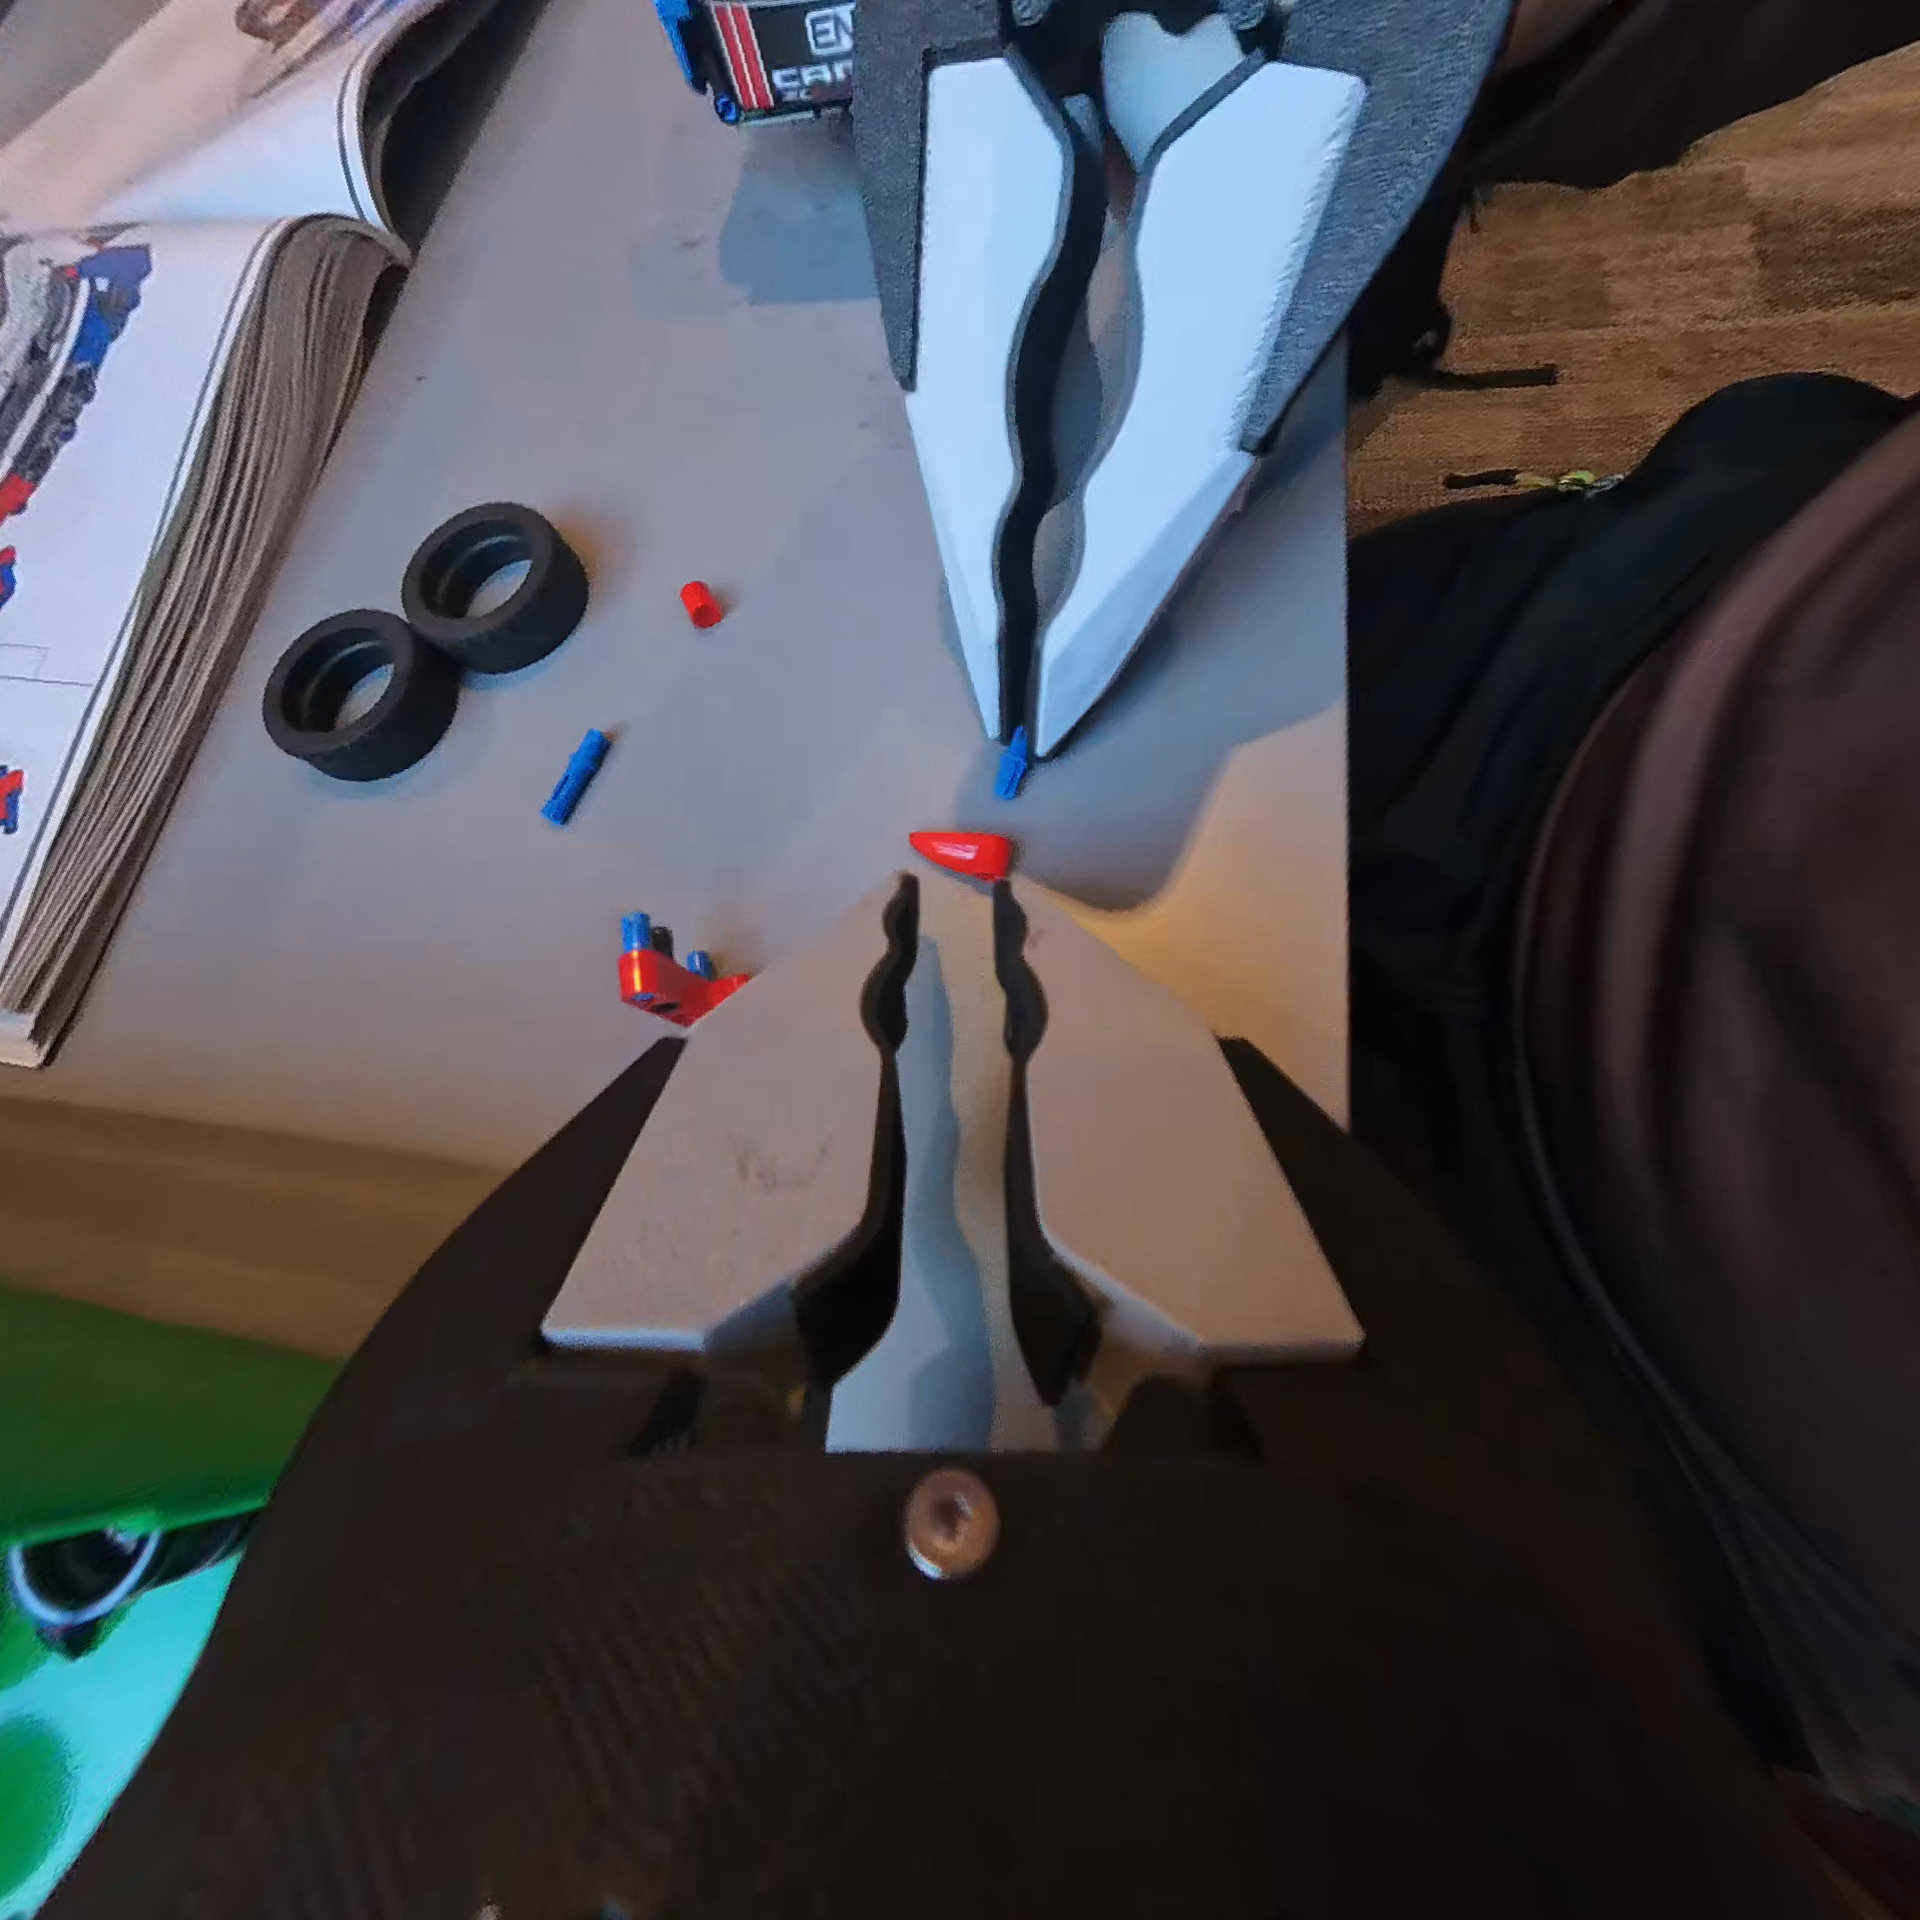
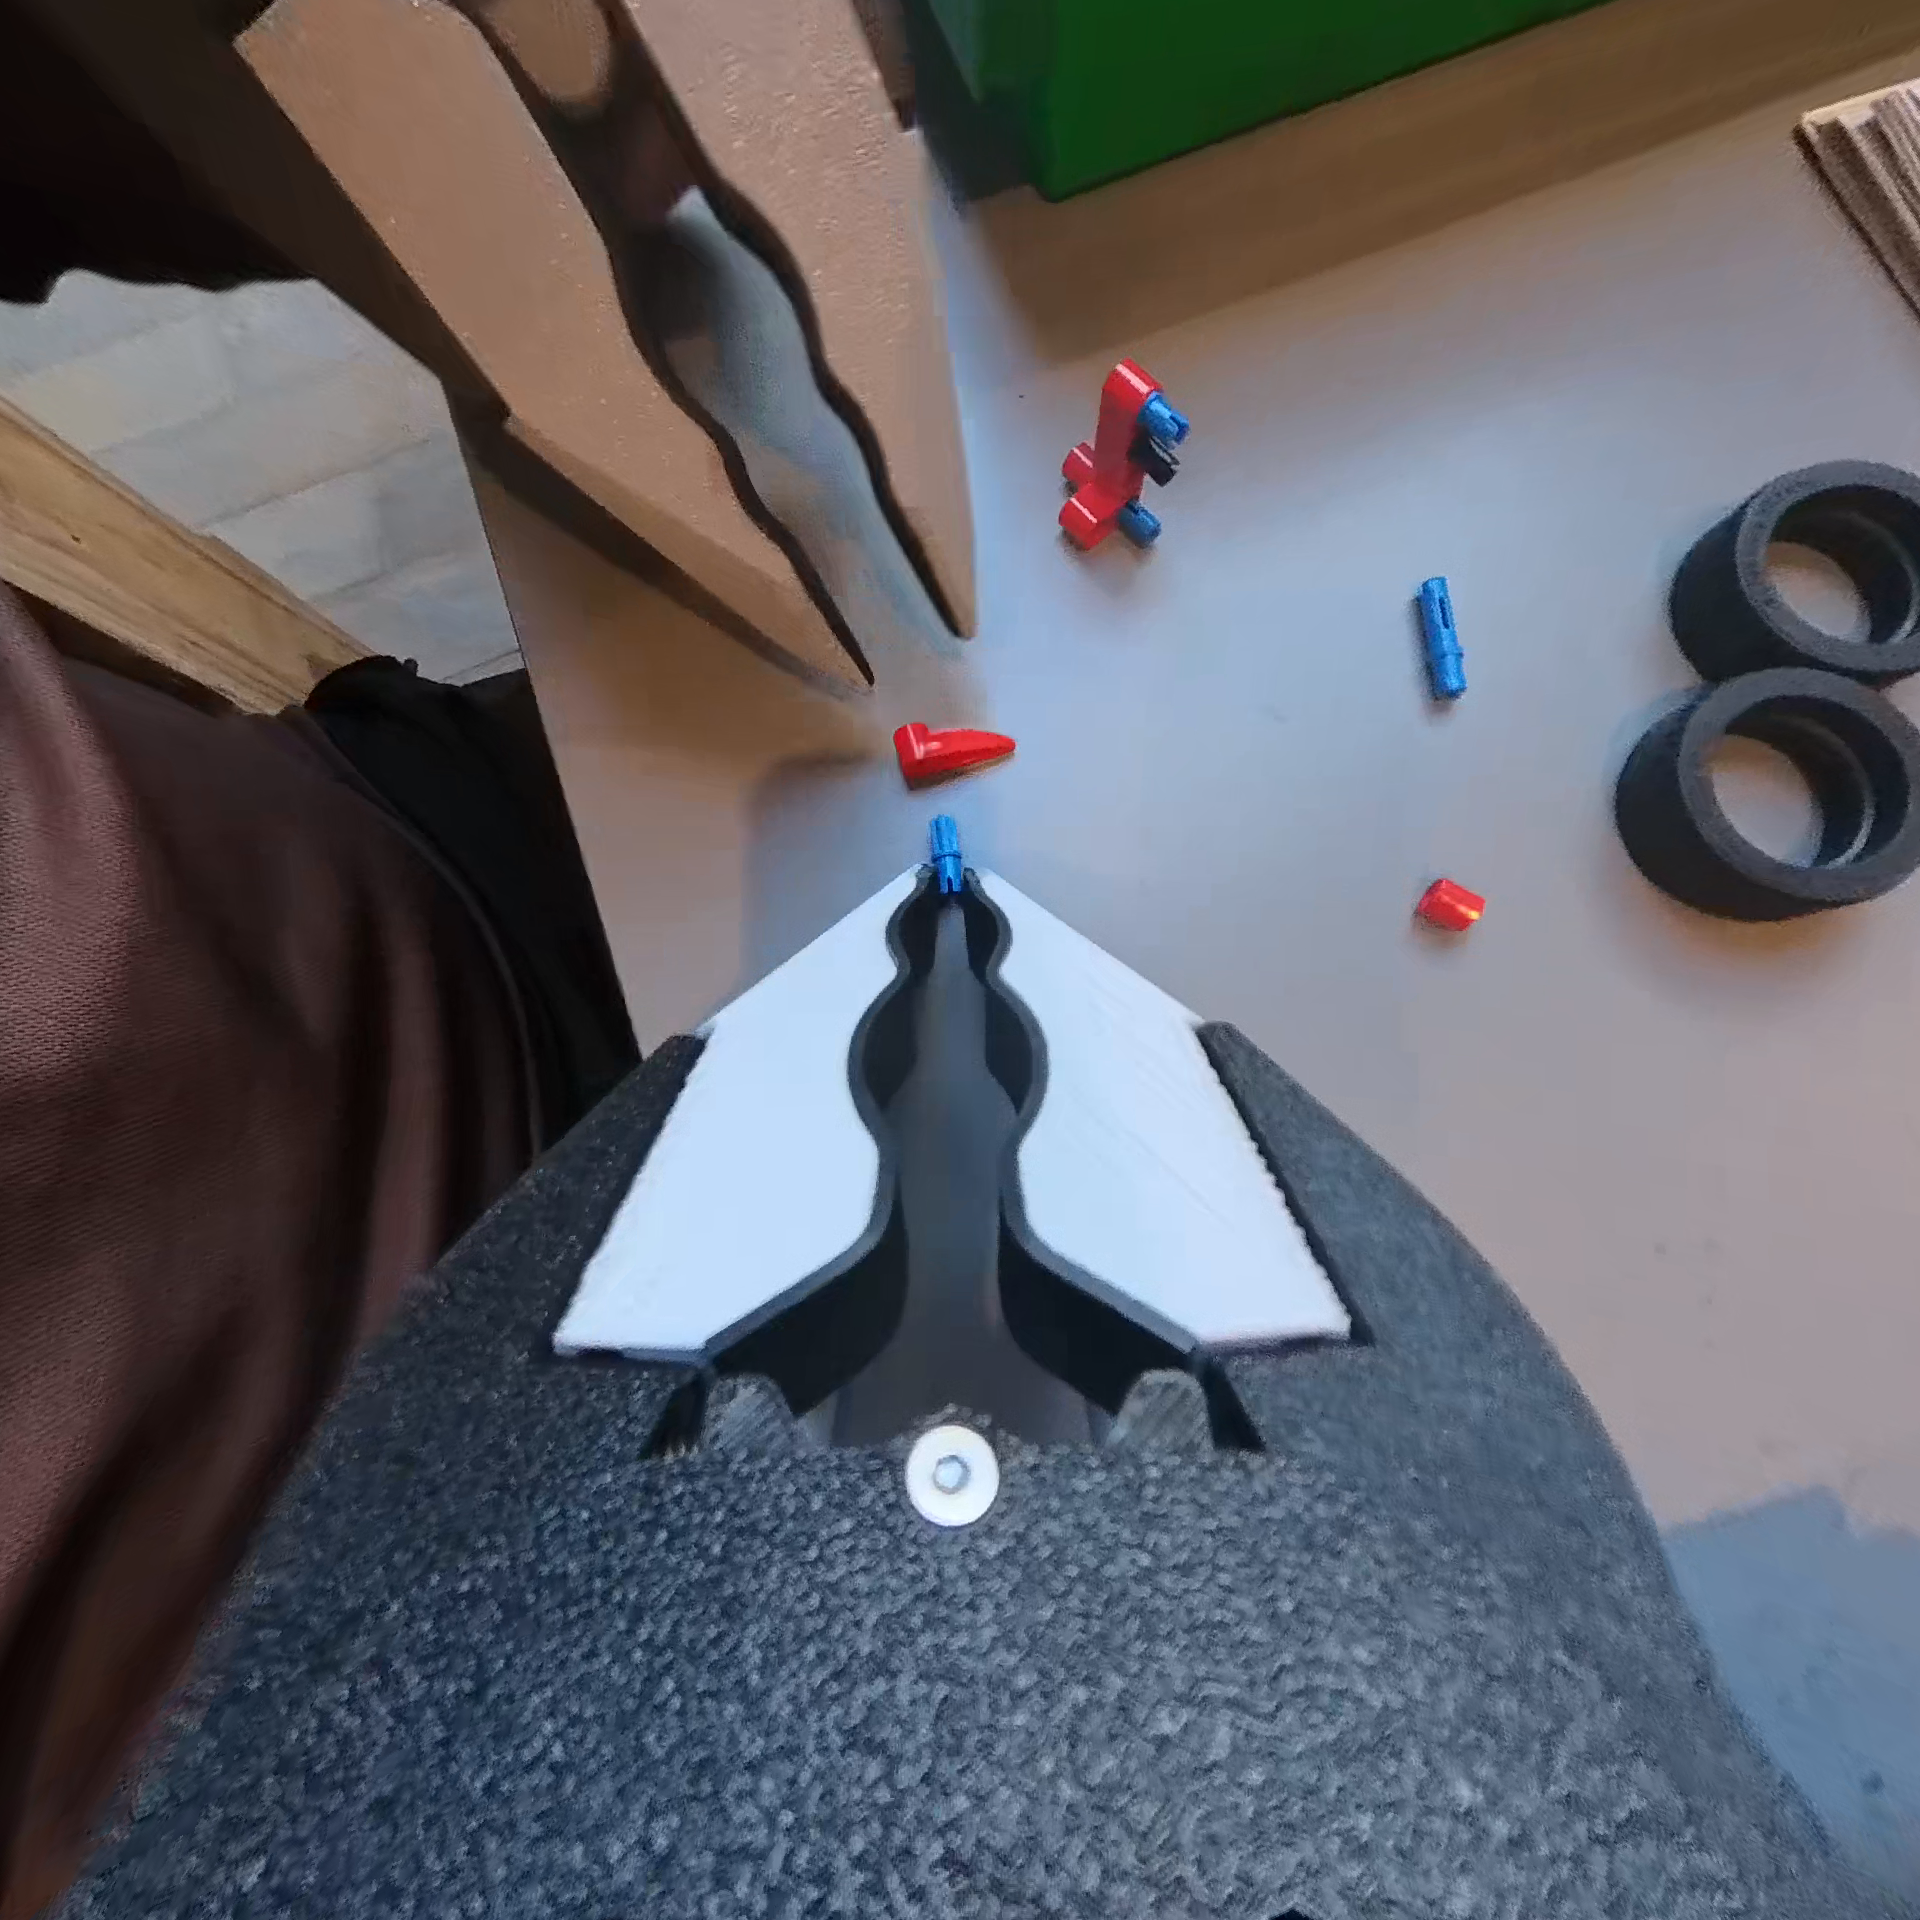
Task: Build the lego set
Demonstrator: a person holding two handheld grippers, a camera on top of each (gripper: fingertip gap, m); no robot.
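A small red curved piece (image 1: 961,854) lies on the grey table (image 1: 623,364) near its right edge. My left gripper (image 1: 953,886) is open by a narrow gap, tips just short of the red piece and not touching it. My right gripper (image 1: 1016,732) comes in from the far side, shut on a short blue pin (image 1: 1011,766) that points at the red piece. In the right wrist view the right gripper (image 2: 945,881) holds the blue pin (image 2: 944,850) just short of the red piece (image 2: 951,753), with the left gripper (image 2: 916,655) beyond it.
Two black tyres (image 1: 426,717) (image 2: 1662,810), a loose blue pin (image 1: 575,777), a small red bush (image 1: 701,604) and a red sub-assembly with blue pins (image 1: 665,971) lie to the left. An open instruction booklet (image 1: 156,520) and a part-built model (image 1: 779,62) lie farther off. A person's dark clothing (image 1: 1662,935) is beside the table edge. The tips of both grippers are at nearly the same place.
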